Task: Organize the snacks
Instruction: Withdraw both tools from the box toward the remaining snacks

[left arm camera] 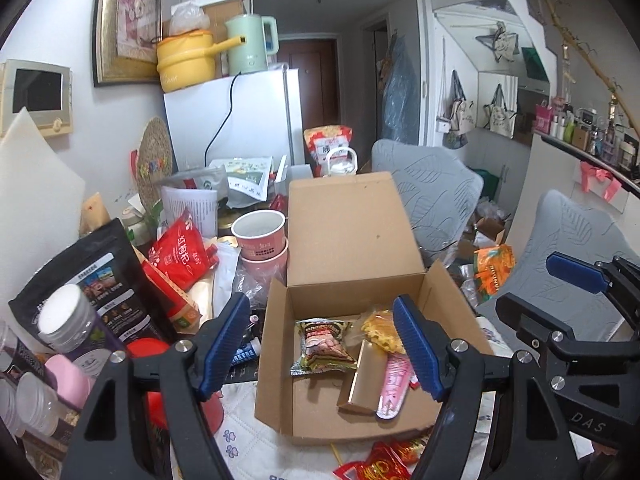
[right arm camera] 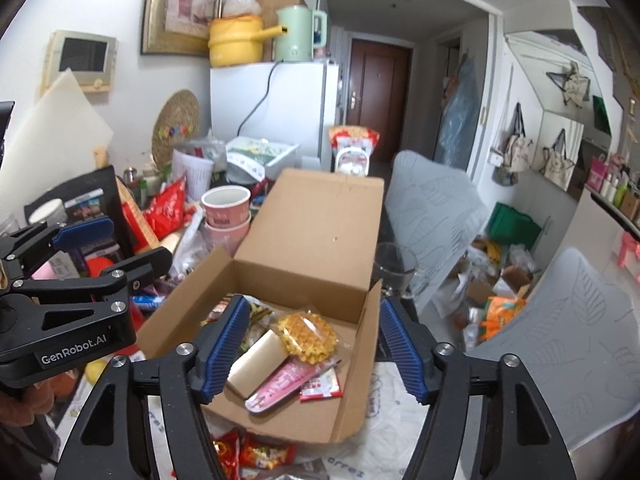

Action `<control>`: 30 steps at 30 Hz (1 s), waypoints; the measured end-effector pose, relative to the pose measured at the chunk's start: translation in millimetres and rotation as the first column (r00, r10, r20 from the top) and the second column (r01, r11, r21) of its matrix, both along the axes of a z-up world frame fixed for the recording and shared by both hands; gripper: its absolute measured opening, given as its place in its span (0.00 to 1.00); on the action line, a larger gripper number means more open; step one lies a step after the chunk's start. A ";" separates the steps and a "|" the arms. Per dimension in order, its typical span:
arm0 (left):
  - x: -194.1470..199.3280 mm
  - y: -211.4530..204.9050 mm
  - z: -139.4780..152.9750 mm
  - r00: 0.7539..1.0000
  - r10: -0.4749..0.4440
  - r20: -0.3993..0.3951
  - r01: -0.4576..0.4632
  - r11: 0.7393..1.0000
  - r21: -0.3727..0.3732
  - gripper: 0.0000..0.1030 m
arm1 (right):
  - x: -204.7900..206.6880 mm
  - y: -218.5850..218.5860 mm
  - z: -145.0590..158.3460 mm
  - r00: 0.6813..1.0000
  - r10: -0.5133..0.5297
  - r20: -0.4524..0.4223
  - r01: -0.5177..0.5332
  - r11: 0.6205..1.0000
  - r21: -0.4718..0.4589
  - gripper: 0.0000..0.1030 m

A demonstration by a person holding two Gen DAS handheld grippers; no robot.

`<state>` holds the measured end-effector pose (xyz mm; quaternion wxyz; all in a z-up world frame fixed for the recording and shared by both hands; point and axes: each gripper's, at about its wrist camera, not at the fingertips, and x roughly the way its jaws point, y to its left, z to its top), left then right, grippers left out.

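An open cardboard box (left arm camera: 320, 416) (right arm camera: 320, 420) sits on the table with its lid up. Inside lie a waffle packet (left arm camera: 378, 330) (right arm camera: 308, 336), a peanut packet (left arm camera: 324, 346), a gold bar (left arm camera: 362, 378) (right arm camera: 258, 358), a pink sachet (left arm camera: 394, 384) (right arm camera: 280, 386) and a small red-white packet (right arm camera: 322, 386). My left gripper (left arm camera: 320, 348) is open and empty above the box. My right gripper (right arm camera: 310, 346) is open and empty above the box; it also shows at the right of the left wrist view (left arm camera: 560, 292).
Red snack packets (left arm camera: 384, 462) (right arm camera: 252, 454) lie on the cloth in front of the box. Left of it stand bags, jars (left arm camera: 64, 318), a red pouch (left arm camera: 182, 258) and stacked pink cups (left arm camera: 262, 240) (right arm camera: 226, 210). Grey chairs (left arm camera: 432, 196) (right arm camera: 568, 340) stand to the right.
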<state>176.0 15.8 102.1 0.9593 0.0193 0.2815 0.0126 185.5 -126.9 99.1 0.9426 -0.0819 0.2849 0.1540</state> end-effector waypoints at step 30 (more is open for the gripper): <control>-130.0 -16.3 -22.8 0.992 -0.129 0.007 0.129 0.989 -0.065 0.73 | -127.9 -30.9 -32.5 0.999 -0.031 0.030 0.029 0.998 0.056 0.75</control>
